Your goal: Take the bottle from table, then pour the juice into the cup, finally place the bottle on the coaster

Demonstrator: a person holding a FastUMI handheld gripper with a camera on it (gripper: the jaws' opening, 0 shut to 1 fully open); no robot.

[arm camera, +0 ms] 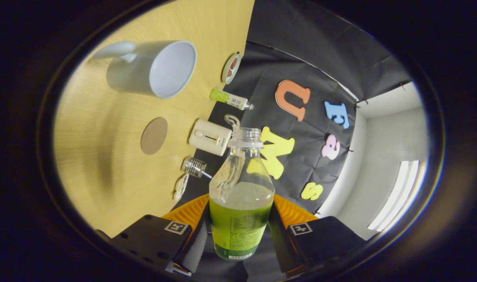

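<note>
The fingers [240, 235] are clamping the open bottle [241, 196] by its lower body, lifted and tilting, its neck pointing ahead while the cup [154, 68] is lying beyond, far left.

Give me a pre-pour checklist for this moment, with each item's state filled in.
1. Grip: gripper shut on the bottle, both fingers against its sides: ok.
2. Cap off: bottle mouth looks open: ok.
3. Juice left: green juice fills about the lower half: ok.
4. Cup ready: it stands on the table, empty inside: ok.
5. Mouth over the cup: bottle is well apart from the cup: not ok.
6. Coaster free: nothing on it: ok.
</note>
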